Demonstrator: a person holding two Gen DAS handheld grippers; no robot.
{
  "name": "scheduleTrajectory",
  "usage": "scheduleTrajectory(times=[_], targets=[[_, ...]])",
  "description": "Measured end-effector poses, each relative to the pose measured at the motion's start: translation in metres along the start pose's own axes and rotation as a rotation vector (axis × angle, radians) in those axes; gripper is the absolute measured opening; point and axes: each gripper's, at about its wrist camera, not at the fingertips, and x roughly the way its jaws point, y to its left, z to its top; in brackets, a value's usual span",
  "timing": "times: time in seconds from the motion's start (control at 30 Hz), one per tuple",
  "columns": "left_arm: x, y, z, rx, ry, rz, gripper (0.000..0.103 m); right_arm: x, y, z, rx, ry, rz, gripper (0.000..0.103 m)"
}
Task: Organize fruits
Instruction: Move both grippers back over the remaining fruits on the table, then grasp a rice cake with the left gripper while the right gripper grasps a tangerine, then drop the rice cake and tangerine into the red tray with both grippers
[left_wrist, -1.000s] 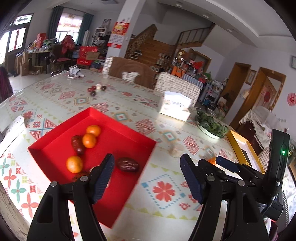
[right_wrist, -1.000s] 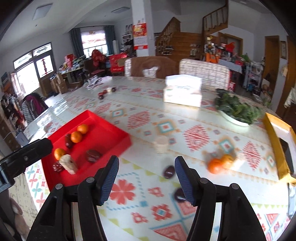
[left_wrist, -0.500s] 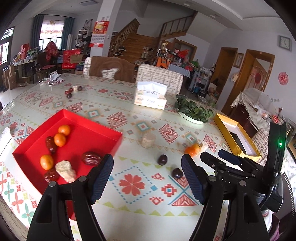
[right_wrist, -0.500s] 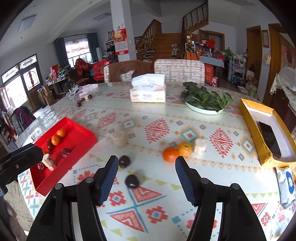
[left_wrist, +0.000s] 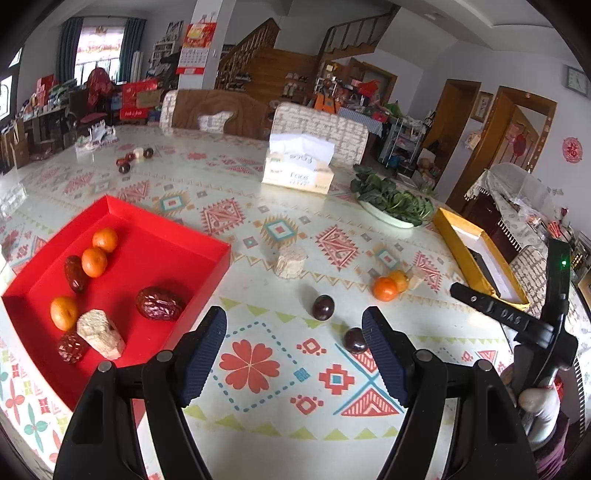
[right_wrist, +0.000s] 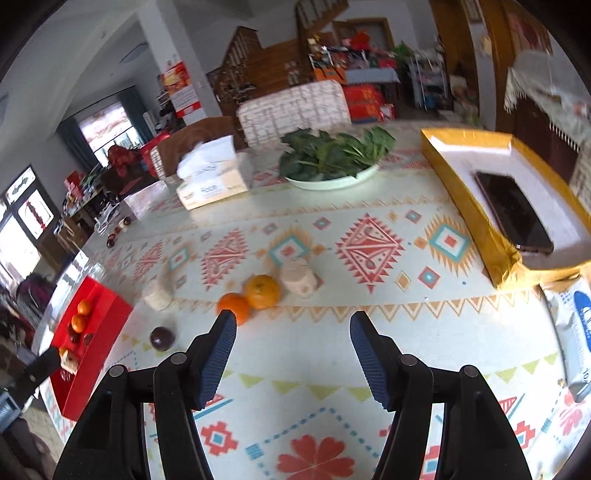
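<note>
A red tray (left_wrist: 155, 243) sits at the left of the patterned table and holds three small oranges (left_wrist: 94, 261), dark red dates (left_wrist: 160, 303) and a pale chunk (left_wrist: 99, 334). On the bare table lie two dark round fruits (left_wrist: 323, 307), two oranges (left_wrist: 385, 288) and pale cakes (left_wrist: 291, 260). My left gripper (left_wrist: 294, 343) is open and empty above the table, just right of the tray. My right gripper (right_wrist: 293, 345) is open and empty, just in front of the two oranges (right_wrist: 263, 291). The tray also shows at the far left of the right wrist view (right_wrist: 107, 314).
A tissue box (left_wrist: 300, 166), a plate of greens (left_wrist: 391, 206) and a yellow box (right_wrist: 480, 206) holding a phone (right_wrist: 513, 212) stand on the far and right side. More small fruits (left_wrist: 133, 158) lie at the far left. A white packet (right_wrist: 576, 332) lies at the right edge.
Both grippers have swung to the right, away from the tray. The right gripper has come closer to the two oranges and the yellow box. Both stayed open and empty.
</note>
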Motion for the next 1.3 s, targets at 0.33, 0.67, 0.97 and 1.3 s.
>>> scheduleTrajectory(times=[0.33,0.67,0.97,1.3], targets=[[0.046,0.002,0.009,0.022,0.076,-0.028,0.075,0.054,0.036,0.005,-0.092,0.119,0.08,0.053],[0.128,-0.005,0.056,0.117,0.163,0.008,0.075,0.09,0.059,0.005,-0.091,0.172,0.031,0.053],[0.176,-0.013,0.057,0.228,0.234,0.078,0.047,0.096,0.065,0.004,-0.113,0.134,-0.008,0.037],[0.153,-0.007,0.054,0.177,0.201,0.05,0.035,0.08,0.056,0.005,-0.045,0.132,0.065,0.036]])
